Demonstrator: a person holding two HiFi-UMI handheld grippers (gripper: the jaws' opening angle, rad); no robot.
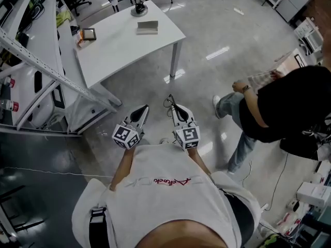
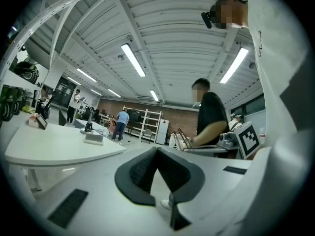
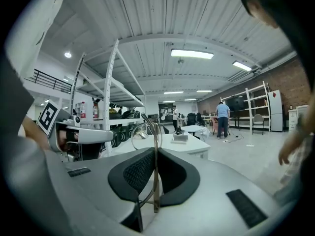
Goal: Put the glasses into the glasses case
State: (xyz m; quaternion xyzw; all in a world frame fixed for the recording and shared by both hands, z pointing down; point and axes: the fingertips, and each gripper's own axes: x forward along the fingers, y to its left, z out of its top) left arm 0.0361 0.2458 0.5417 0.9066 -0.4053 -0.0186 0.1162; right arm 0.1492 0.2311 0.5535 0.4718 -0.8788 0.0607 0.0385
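Observation:
I hold both grippers close to my chest, above the floor. My right gripper is shut on the thin wire-framed glasses, which stick out past its tips. Beside it my left gripper is shut with nothing between its pads. The grey glasses case lies on the far side of the white table, well ahead of both grippers.
A person in black stands on the floor at the right. Metal shelving runs along the left. On the table also sit a small framed object and a round-based stand. Boxes and cables lie at the lower right.

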